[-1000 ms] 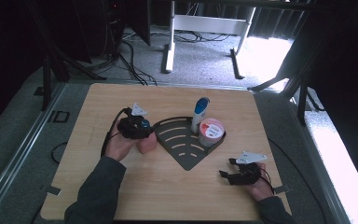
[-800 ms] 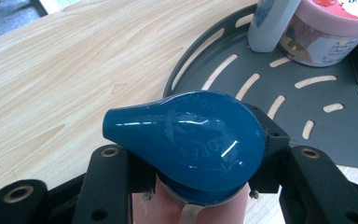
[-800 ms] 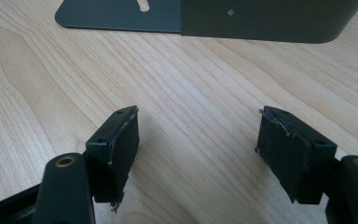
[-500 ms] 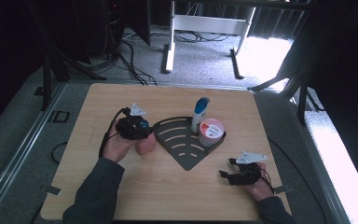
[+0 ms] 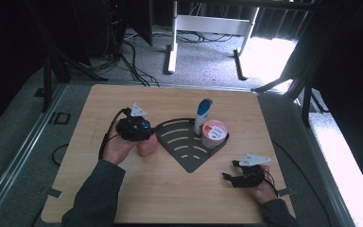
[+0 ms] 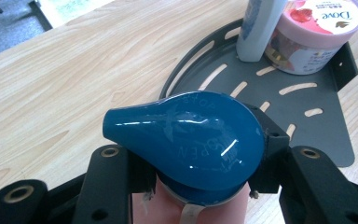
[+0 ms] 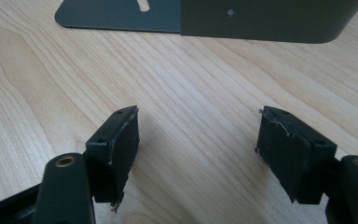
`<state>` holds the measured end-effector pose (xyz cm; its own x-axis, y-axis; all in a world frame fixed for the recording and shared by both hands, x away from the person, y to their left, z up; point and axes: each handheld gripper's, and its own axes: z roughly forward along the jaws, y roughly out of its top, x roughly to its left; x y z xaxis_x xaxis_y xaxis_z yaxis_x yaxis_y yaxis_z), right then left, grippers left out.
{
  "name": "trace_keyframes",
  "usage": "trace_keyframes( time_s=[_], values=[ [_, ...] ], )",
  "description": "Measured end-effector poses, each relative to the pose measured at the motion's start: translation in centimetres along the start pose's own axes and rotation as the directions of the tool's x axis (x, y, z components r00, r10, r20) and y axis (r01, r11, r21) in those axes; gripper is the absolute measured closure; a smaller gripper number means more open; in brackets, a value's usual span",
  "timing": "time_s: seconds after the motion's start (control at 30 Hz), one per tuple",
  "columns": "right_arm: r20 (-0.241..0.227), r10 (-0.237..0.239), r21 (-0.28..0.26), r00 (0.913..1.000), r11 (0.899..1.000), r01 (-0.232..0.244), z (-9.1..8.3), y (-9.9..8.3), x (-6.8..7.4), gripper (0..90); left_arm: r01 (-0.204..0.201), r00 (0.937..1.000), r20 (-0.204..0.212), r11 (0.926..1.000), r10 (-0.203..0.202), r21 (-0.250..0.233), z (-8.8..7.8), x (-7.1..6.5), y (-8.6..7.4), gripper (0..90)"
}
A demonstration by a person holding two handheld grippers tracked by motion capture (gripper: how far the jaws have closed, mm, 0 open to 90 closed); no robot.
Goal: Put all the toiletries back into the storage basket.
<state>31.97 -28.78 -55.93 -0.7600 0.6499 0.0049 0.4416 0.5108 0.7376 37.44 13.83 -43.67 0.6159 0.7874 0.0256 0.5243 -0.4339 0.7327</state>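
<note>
Left gripper (image 6: 200,186): the jaws are clamped on a pink bottle (image 6: 168,210) just under its blue cap (image 6: 186,144), one pad on each side of the neck. In the left gripper view the cap sits directly above and between the jaws, with its tapered end pointing to the left of that view. In the high view the left gripper (image 5: 139,130) holds the bottle (image 5: 147,145) upright on the wooden table (image 5: 99,189), with the person's left hand (image 5: 118,146) wrapped around the gripper body.

Just beyond the clamped cap, ahead of the left gripper's fingertips, lies a dark grey fan-shaped rack (image 6: 307,107) with slots cut into its floor. The bottle stands just beside the rack's curved rim (image 5: 163,130), outside it.

At the far end of the rack, well ahead of the fingertips, a white bottle with a blue top (image 5: 202,116) stands upright, touching or nearly touching a pink-lidded Dove jar (image 5: 214,133) next to it.

Right gripper (image 7: 198,154): the jaws are spread apart with nothing between the pads (image 7: 121,144); bare table surface shows in the gap. The rack's wall (image 7: 261,18) lies ahead of the fingertips, apart from them. In the high view the right gripper (image 5: 246,175) rests low at the table's near right, near the rack's pointed corner (image 5: 191,169).
</note>
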Motion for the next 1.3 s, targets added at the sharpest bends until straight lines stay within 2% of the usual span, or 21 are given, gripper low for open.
trace_keyframes(
  time_s=[0.23,0.6,0.87,0.97,1.3],
  values=[
    [0.0,0.0,0.0,1.0,1.0,0.0,0.0,0.0,0.0,29.1,0.005,0.9994,0.034,1.0,-0.005,-0.007,-0.4,-0.1,0.3,52.8],
    [-0.002,0.002,-0.001,1.0,1.0,-0.002,0.0,0.0,0.0,29.1,-0.015,0.9993,0.034,0.9999,0.015,-0.005,-0.9,-0.6,1.0,52.8],
    [-0.002,0.001,-0.001,1.0,1.0,-0.001,0.0,0.0,-0.1,29.1,-0.03,0.9984,0.049,0.9995,0.03,-0.003,-1.2,-1.0,1.6,52.8],
    [-0.002,0.0,0.0,1.0,1.0,0.0,0.0,0.0,-0.1,29.1,-0.02,0.9975,0.067,0.9998,0.02,-0.006,-1.3,-0.8,1.8,52.8],
    [-0.001,-0.002,0.0,1.0,1.0,0.002,0.0,0.0,-0.1,29.1,-0.036,0.997,0.069,0.9993,0.036,-0.011,-1.7,-1.1,2.4,52.8]
  ],
)
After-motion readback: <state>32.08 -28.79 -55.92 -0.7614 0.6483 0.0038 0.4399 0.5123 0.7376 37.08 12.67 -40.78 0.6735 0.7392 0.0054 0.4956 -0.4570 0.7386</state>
